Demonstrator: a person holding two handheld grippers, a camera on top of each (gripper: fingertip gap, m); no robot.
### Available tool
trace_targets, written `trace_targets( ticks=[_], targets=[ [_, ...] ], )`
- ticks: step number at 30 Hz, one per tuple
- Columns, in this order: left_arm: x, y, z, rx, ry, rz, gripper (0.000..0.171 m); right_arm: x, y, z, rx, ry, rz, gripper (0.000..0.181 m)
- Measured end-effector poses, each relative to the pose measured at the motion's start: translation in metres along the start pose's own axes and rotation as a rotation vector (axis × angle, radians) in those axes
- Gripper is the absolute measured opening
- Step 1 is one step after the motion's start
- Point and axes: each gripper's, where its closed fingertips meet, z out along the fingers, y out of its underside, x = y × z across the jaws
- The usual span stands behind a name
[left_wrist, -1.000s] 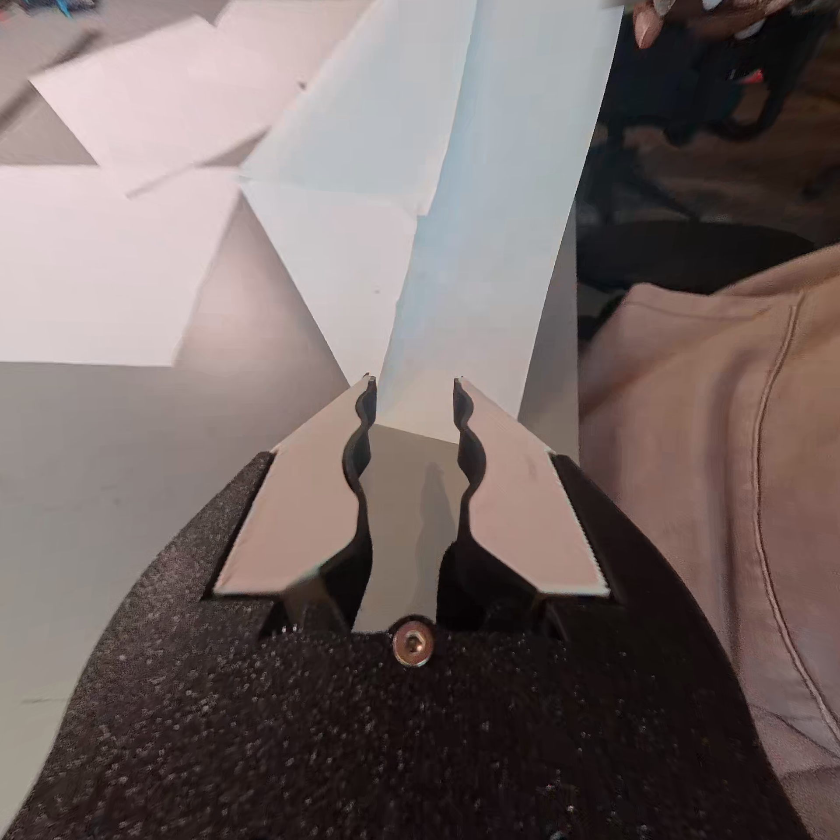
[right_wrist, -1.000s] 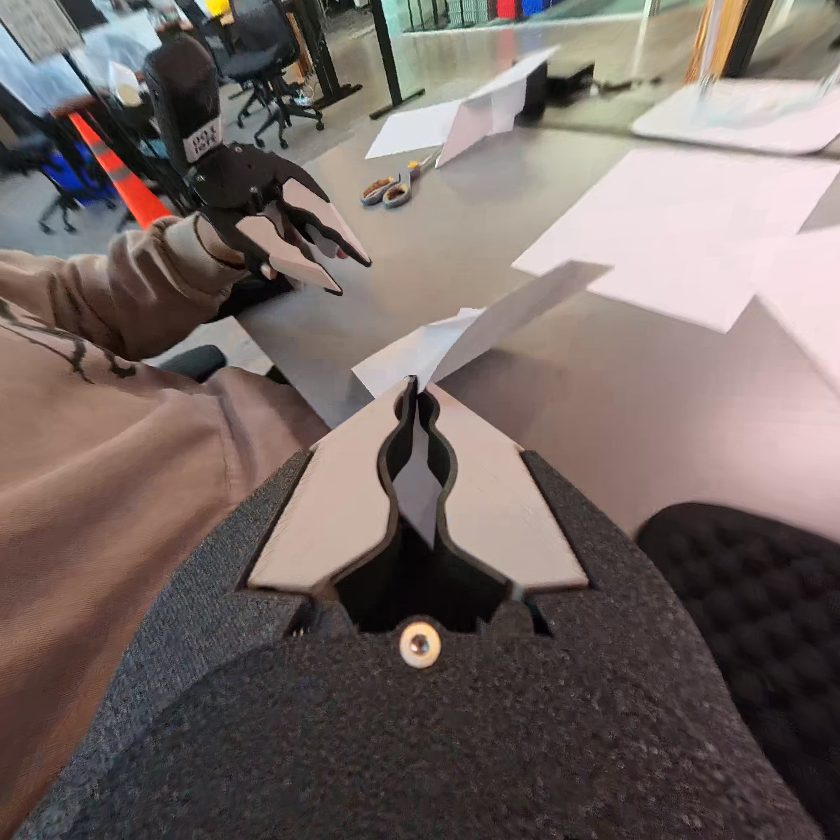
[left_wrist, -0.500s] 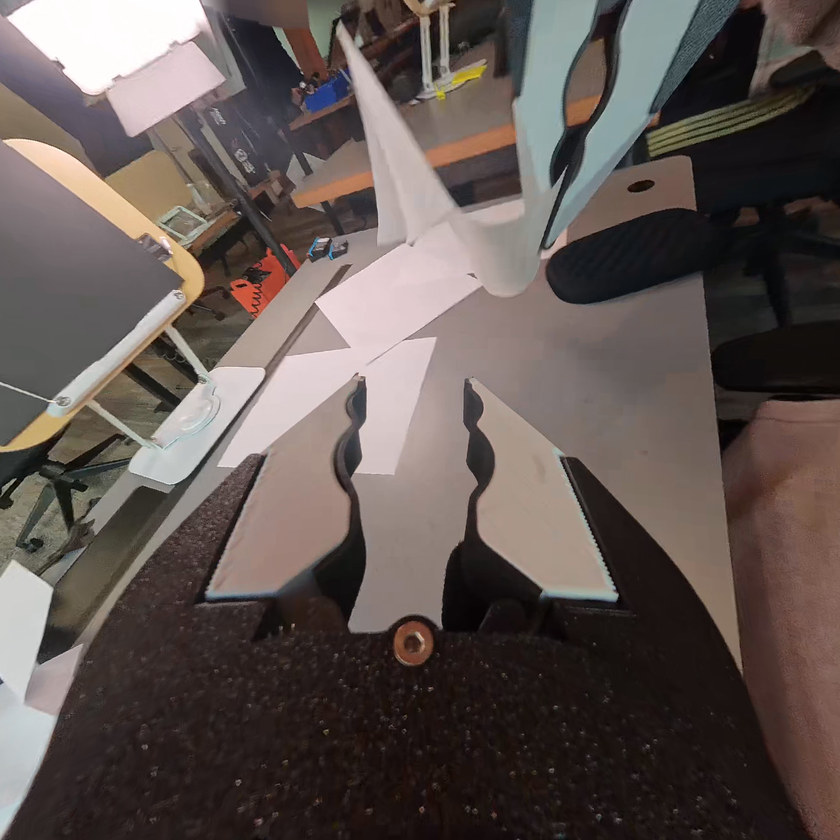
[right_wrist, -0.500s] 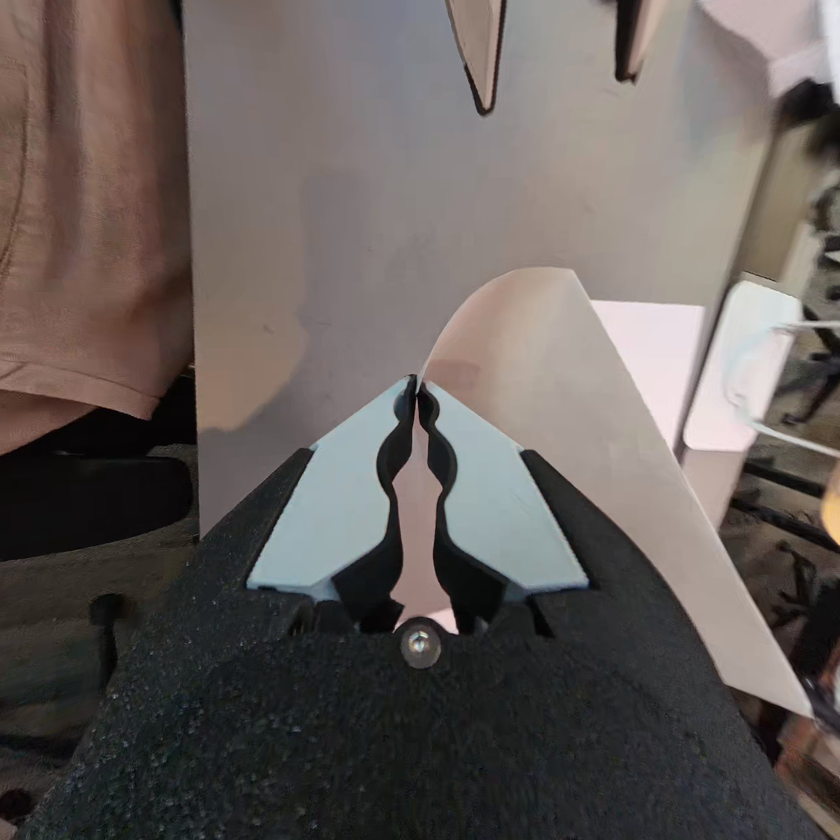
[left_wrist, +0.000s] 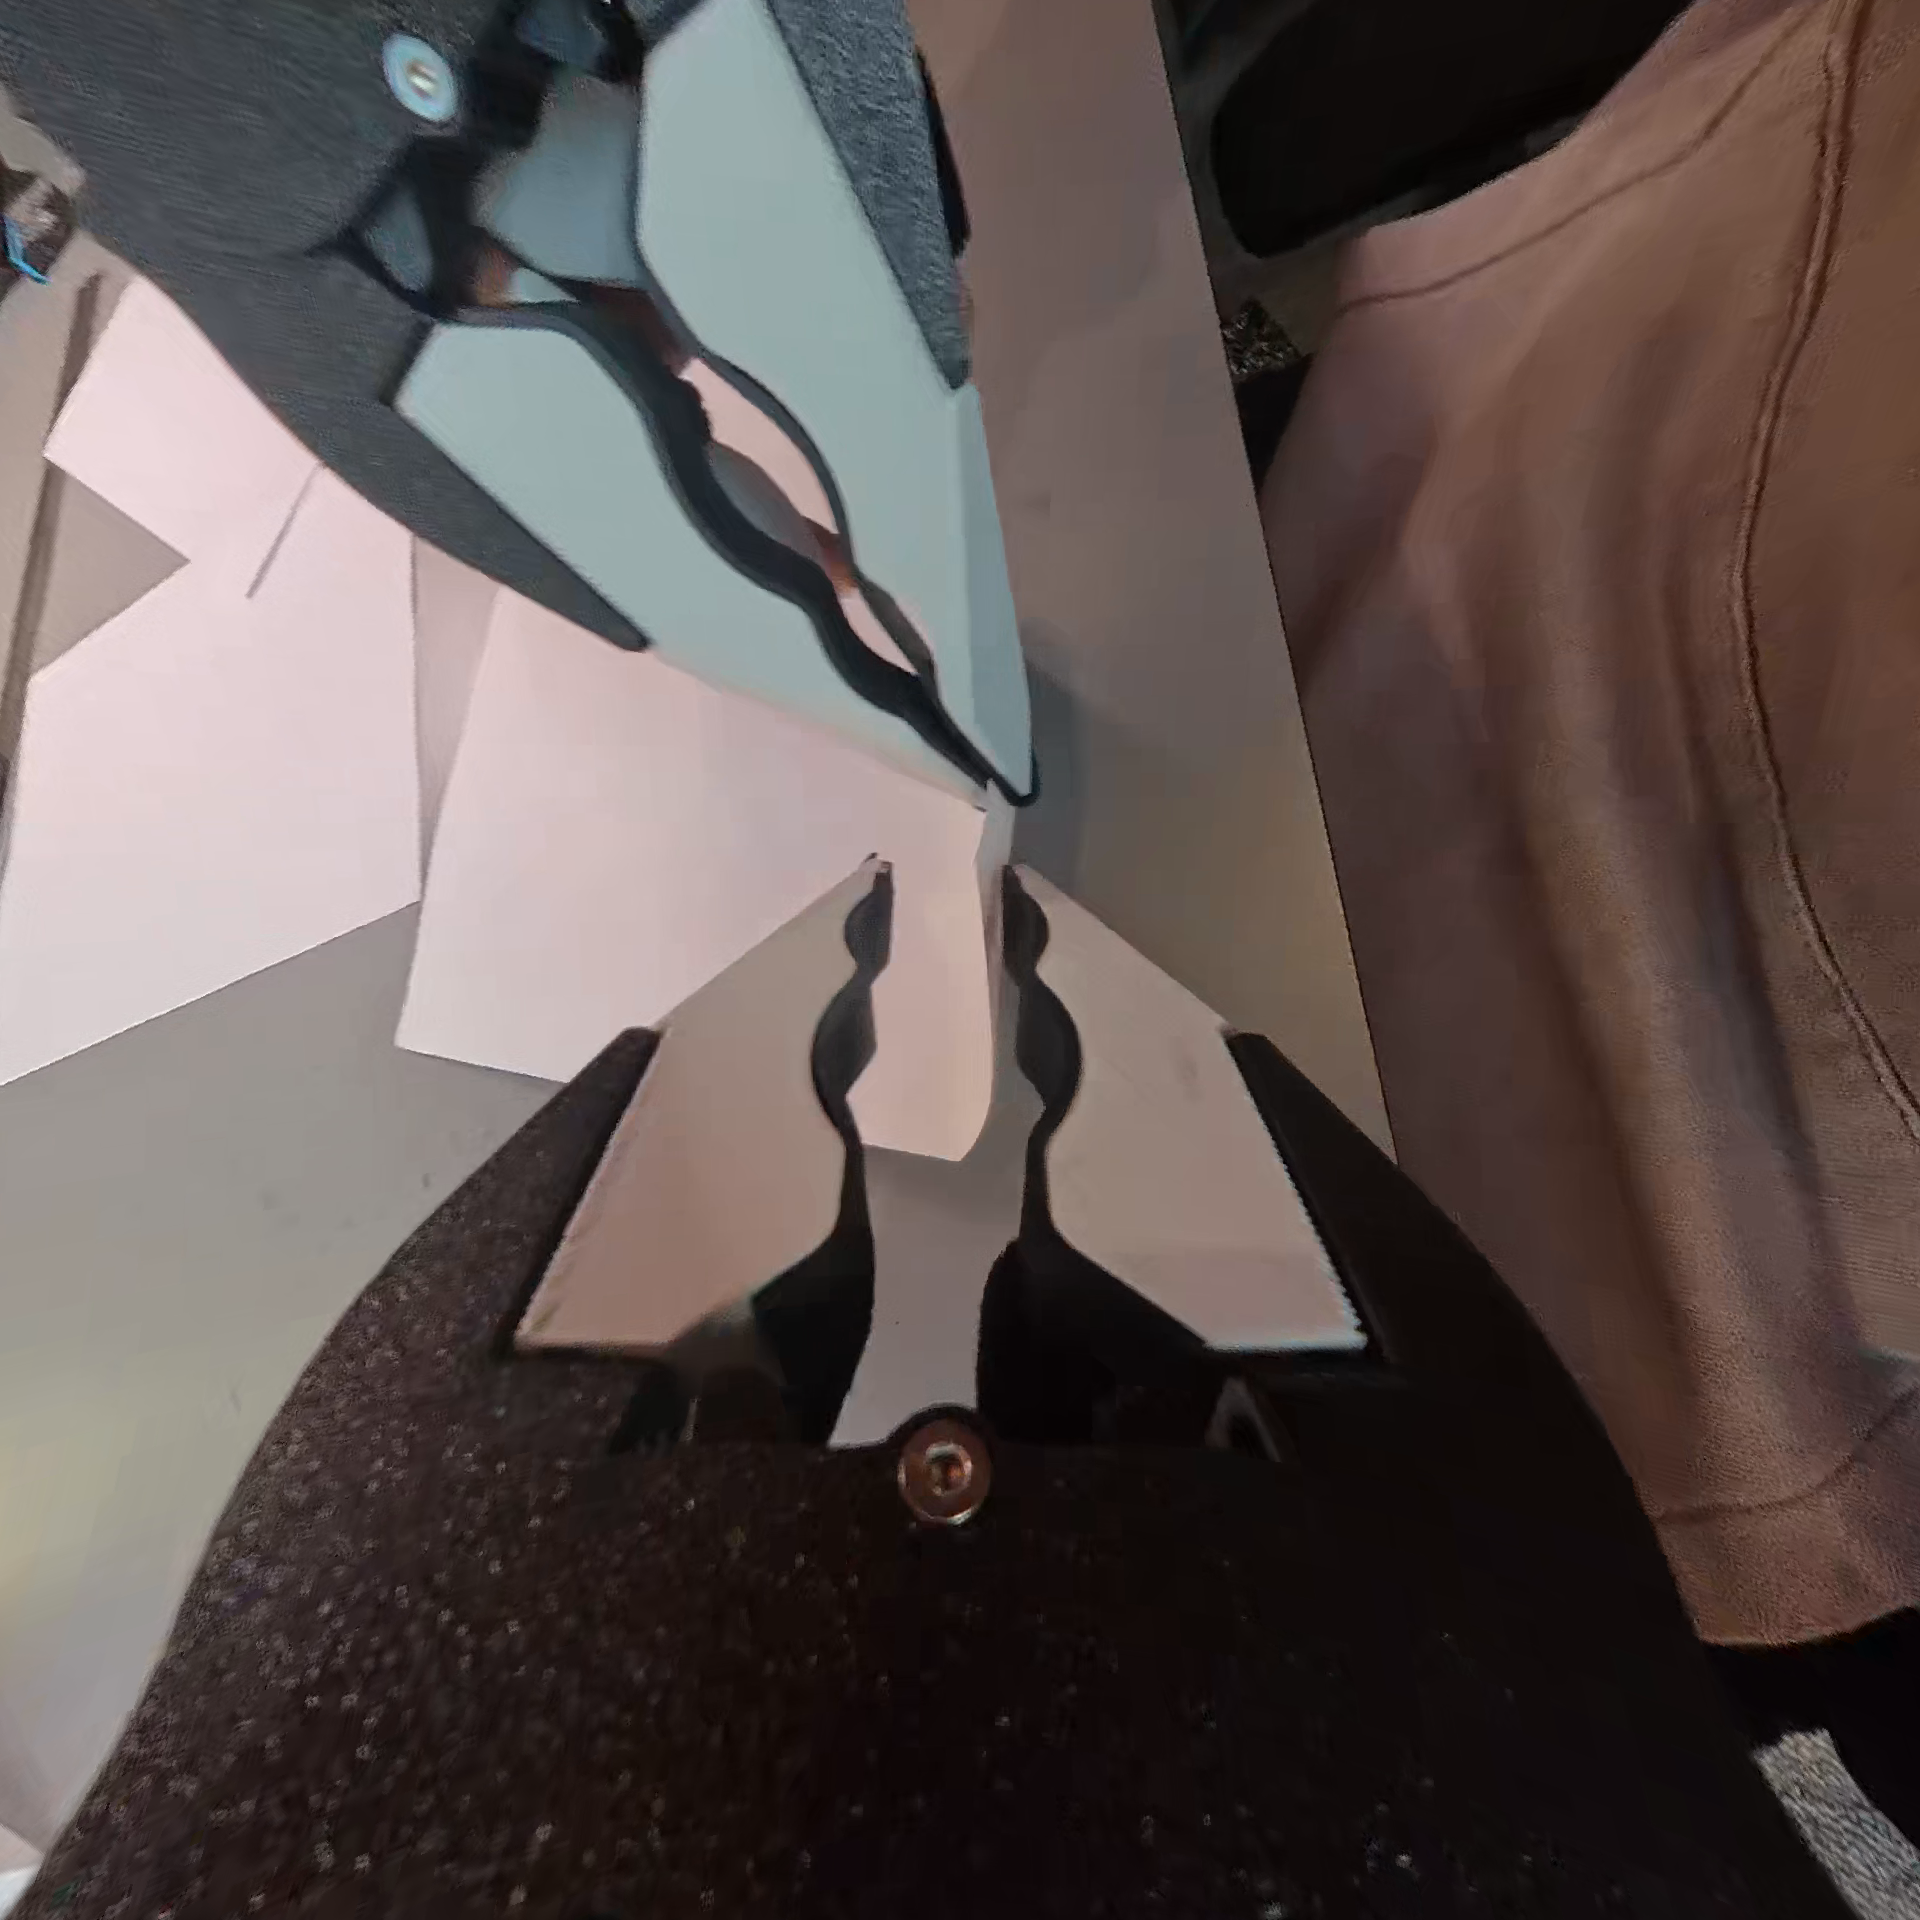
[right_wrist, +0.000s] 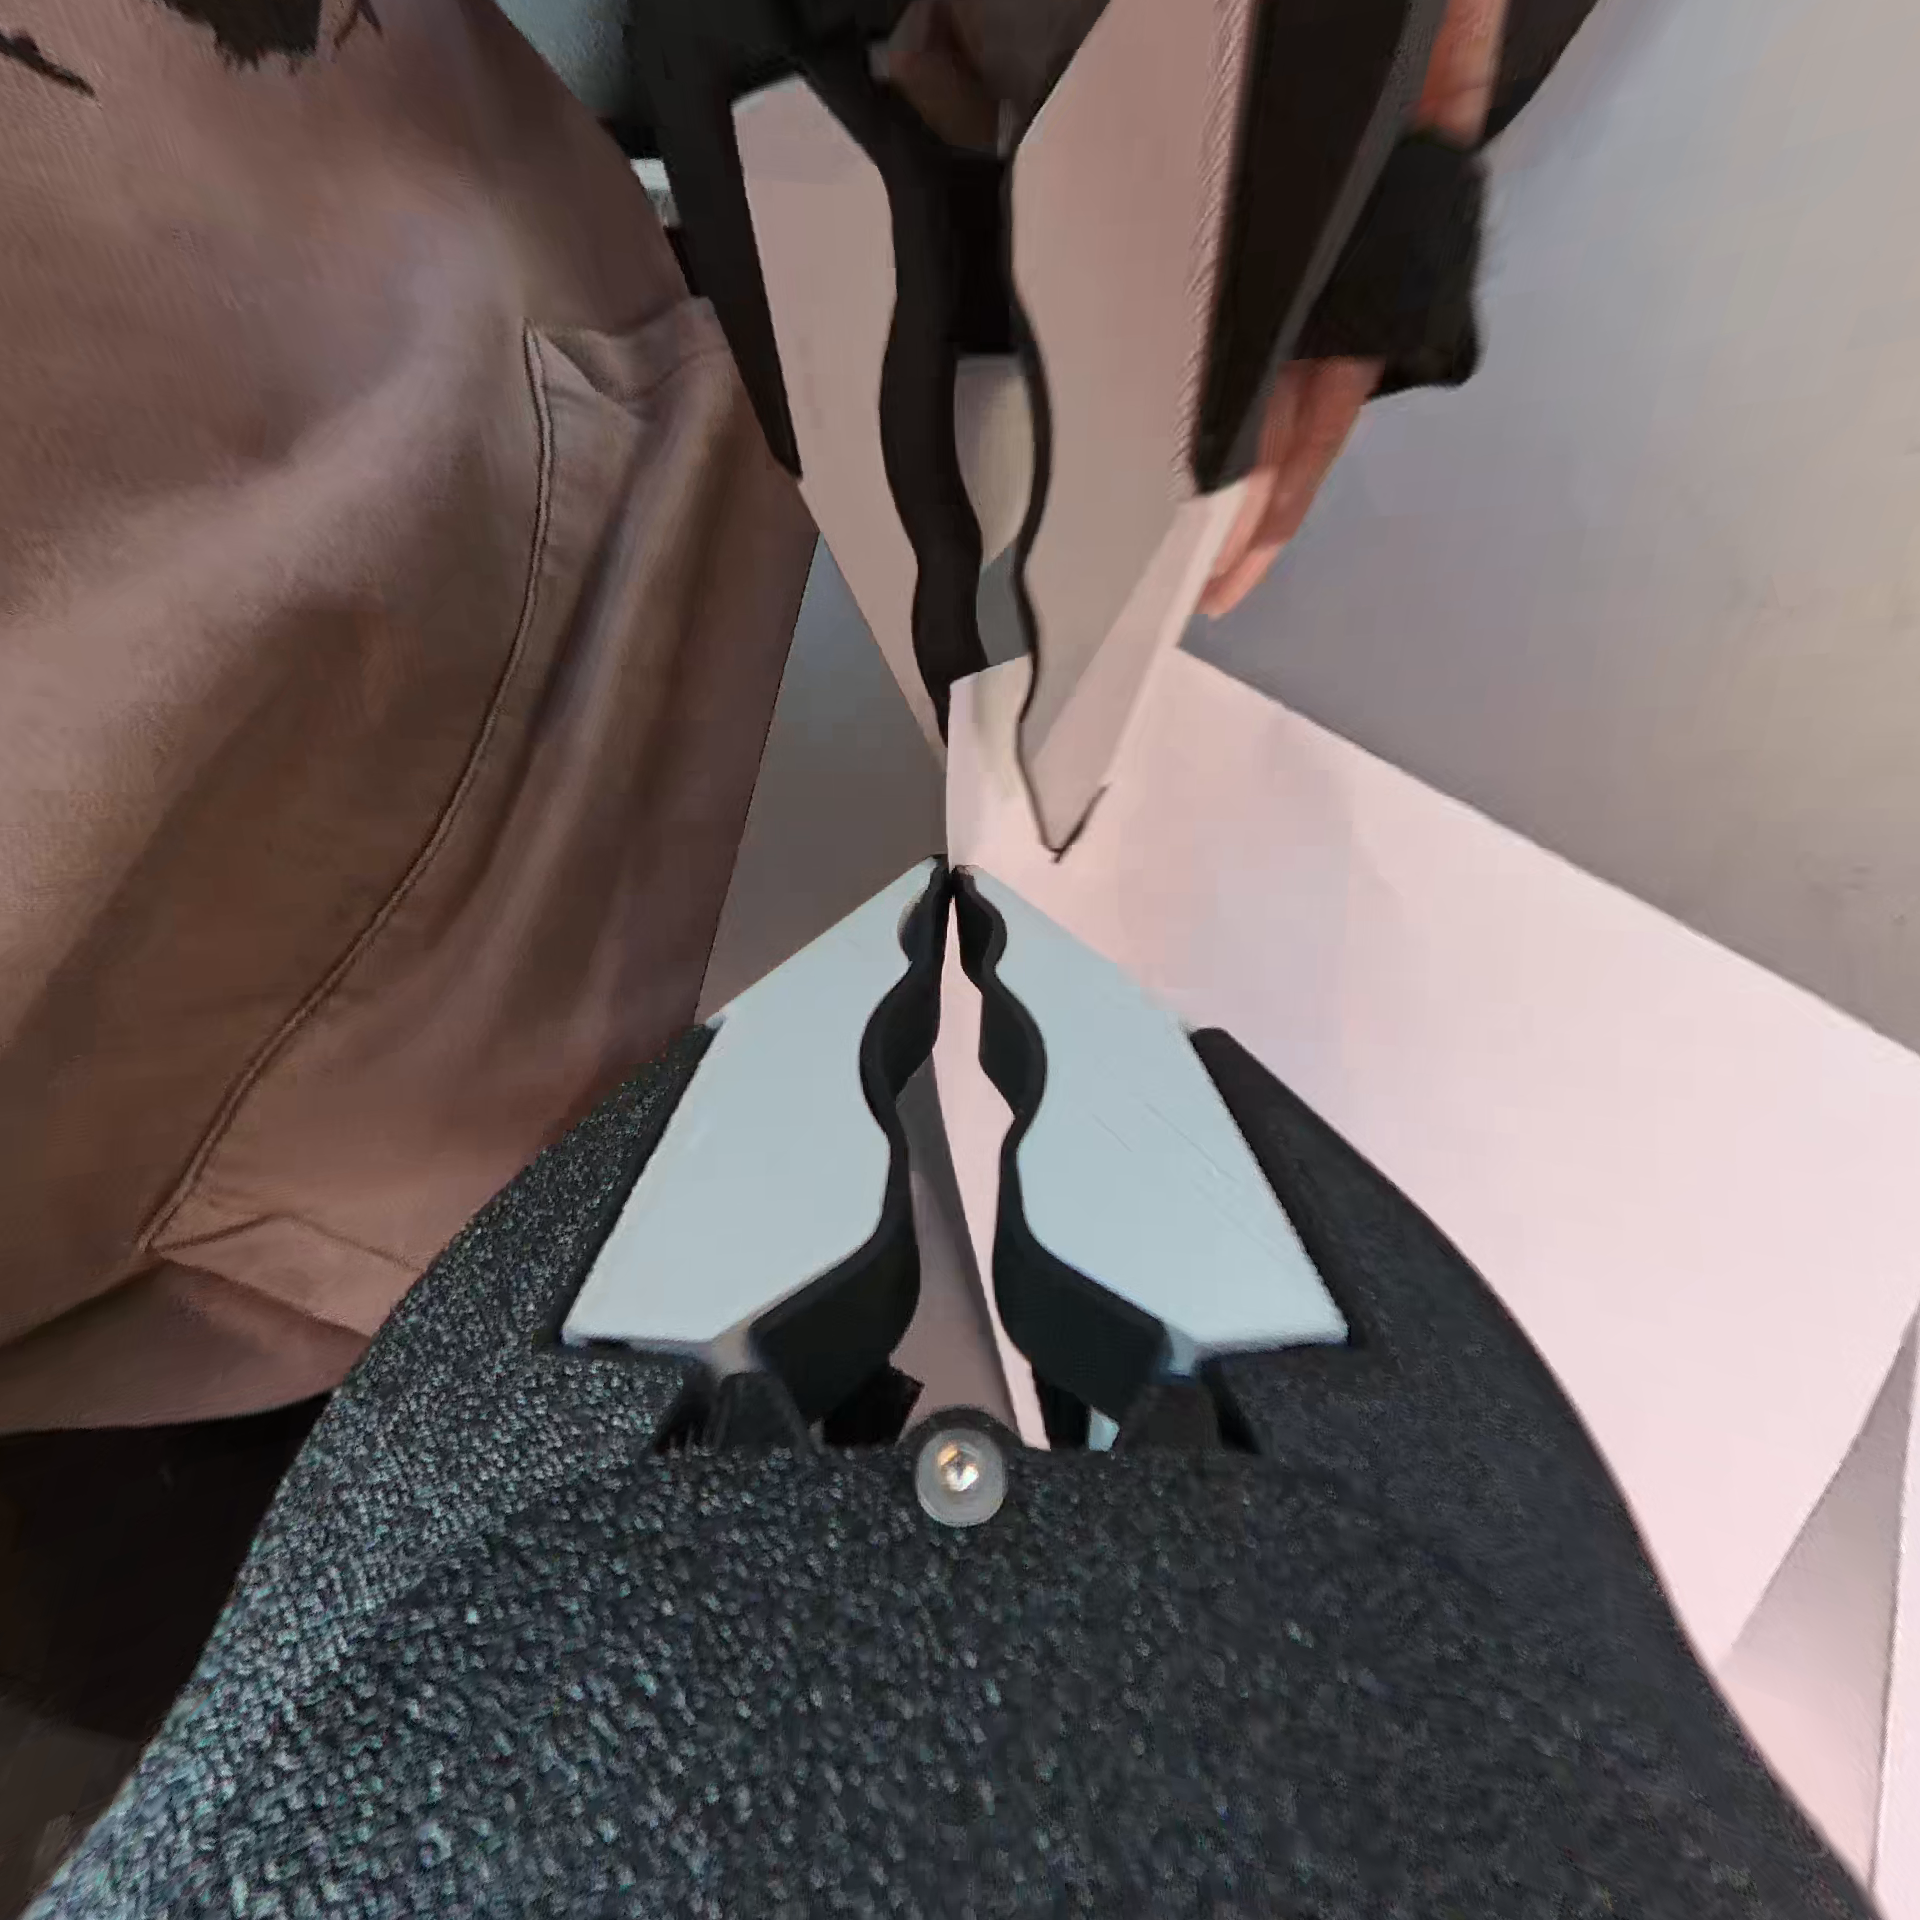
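Note:
A white paper sheet (left_wrist: 675, 831) lies partly folded on the grey table (left_wrist: 156, 1299). My right gripper (right_wrist: 951, 871) is shut on the sheet's raised edge (right_wrist: 966, 790). In the left wrist view it comes in from the upper left (left_wrist: 997, 784), its tips pinching that same edge. My left gripper (left_wrist: 943, 873) is open with a narrow gap. The raised paper edge stands between its fingers, close to the right one. In the right wrist view the left gripper (right_wrist: 997, 784) points down at my right one, tip to tip, straddling the paper (right_wrist: 1455, 1039).
More white sheets (left_wrist: 208, 727) lie overlapping on the table to the left. A person's tan sweatshirt (left_wrist: 1610, 831) is close along the table's near edge (left_wrist: 1299, 727). A hand (right_wrist: 1288, 468) holds the left gripper. Bare grey table (right_wrist: 1714, 468) shows beyond the paper.
My left gripper has swung down from facing the room to the paper's raised edge, and its gap has narrowed. My right gripper keeps its hold on the paper, now tip to tip with the left.

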Motion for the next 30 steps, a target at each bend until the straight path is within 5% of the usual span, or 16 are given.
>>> trace_targets(
  ticks=[1,4,7,10,14,18,20,23,30],
  targets=[
    [0.002,0.003,0.002,-0.006,0.020,-0.002,0.006,0.004,-0.005,-0.004,0.044,0.021,-0.002,0.002],
    [0.000,0.011,-0.002,0.025,0.039,-0.064,0.000,0.014,-0.012,-0.032,0.202,0.093,0.027,0.035],
    [-0.008,0.008,-0.023,0.160,0.058,-0.176,0.000,0.030,0.016,-0.065,0.203,0.301,-0.038,0.067],
    [-0.021,0.011,-0.050,0.275,0.072,-0.282,0.000,0.028,0.048,-0.090,0.205,0.468,-0.062,0.081],
    [-0.034,0.017,-0.071,0.374,0.108,-0.390,0.000,0.027,0.085,-0.103,0.267,0.647,-0.024,0.061],
    [-0.037,0.022,-0.076,0.425,0.195,-0.459,0.000,0.033,0.099,-0.106,0.319,0.760,-0.011,0.020],
    [-0.040,0.029,-0.073,0.413,0.236,-0.508,0.000,0.030,0.094,-0.107,0.368,0.730,-0.009,0.000],
    [-0.048,0.039,-0.071,0.381,0.264,-0.632,0.000,0.024,0.092,-0.102,0.416,0.562,0.110,0.000],
    [-0.055,0.076,-0.043,0.184,0.361,-1.171,0.000,0.020,0.099,-0.076,0.449,0.070,0.689,0.000]
  ],
)
